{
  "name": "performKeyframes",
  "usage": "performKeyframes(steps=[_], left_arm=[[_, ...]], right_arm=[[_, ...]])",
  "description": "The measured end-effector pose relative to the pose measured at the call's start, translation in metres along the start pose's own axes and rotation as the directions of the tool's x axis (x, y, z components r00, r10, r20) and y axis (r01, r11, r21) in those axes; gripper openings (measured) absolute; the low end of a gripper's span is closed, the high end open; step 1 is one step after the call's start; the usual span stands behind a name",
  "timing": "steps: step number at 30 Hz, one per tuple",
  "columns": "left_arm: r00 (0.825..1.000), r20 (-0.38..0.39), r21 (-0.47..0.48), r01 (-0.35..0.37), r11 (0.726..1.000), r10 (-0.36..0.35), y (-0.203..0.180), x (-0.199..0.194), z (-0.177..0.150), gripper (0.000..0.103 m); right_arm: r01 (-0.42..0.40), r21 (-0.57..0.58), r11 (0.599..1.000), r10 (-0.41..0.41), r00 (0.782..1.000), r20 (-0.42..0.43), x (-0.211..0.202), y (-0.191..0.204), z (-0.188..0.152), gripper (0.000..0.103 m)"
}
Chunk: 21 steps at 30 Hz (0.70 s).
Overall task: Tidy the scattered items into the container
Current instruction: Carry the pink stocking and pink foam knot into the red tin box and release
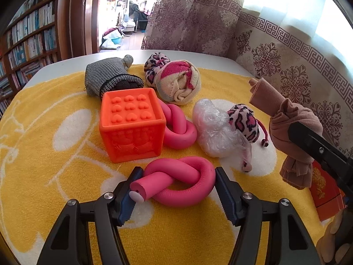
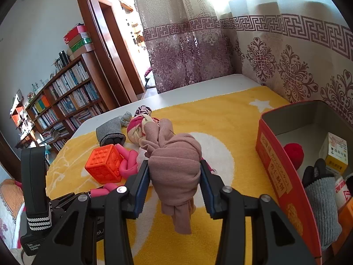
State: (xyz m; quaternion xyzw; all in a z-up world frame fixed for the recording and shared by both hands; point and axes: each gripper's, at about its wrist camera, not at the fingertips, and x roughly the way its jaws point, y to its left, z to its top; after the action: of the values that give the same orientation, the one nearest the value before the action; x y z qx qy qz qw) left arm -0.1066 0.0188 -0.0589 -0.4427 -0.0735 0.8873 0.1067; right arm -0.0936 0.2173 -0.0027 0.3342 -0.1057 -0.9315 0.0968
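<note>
Left gripper [image 1: 176,187] clamped around pink foam knot [image 1: 181,183], right gripper [image 2: 174,181] clutching knotted brown cloth [image 2: 174,161] beside tin rim [image 2: 275,165].

Looking like a lived-in home room: packed bookshelf [image 2: 66,101] lining the wall, patterned curtains [image 2: 275,50] filtering daylight, wooden doorway [image 2: 106,50] opening onto another room.

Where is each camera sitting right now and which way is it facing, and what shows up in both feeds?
Left wrist: on the left gripper, looking down across the yellow towel; its jaws bracket the near pink foam knot, pads touching it. The right gripper's finger enters at right.
Right wrist: on the right gripper, facing the curtain, red tin at right; its jaws clamp the tan knotted cloth.
Shared: orange cube, tan cloth, towel, bookshelf.
</note>
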Motion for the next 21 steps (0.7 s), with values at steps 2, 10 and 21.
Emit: performKeyframes(steps=[2, 10, 21], left_arm=[[1.000, 0.018, -0.004, 0.007, 1.000, -0.007, 0.001, -0.006, 0.001, 0.067], [0.997, 0.069, -0.007, 0.032, 0.999, -0.032, -0.001, -0.024, 0.005, 0.067], [0.994, 0.086, 0.013, 0.073, 0.997, -0.074, -0.011, -0.036, 0.004, 0.067]], right_arm=[[0.007, 0.002, 1.000, -0.007, 1.000, 0.002, 0.001, -0.001, 0.000, 0.047], [0.021, 0.007, 1.000, -0.021, 1.000, 0.015, 0.000, -0.005, 0.001, 0.047], [0.082, 0.111, 0.990, -0.093, 0.990, 0.101, -0.037, -0.044, 0.017, 0.047]])
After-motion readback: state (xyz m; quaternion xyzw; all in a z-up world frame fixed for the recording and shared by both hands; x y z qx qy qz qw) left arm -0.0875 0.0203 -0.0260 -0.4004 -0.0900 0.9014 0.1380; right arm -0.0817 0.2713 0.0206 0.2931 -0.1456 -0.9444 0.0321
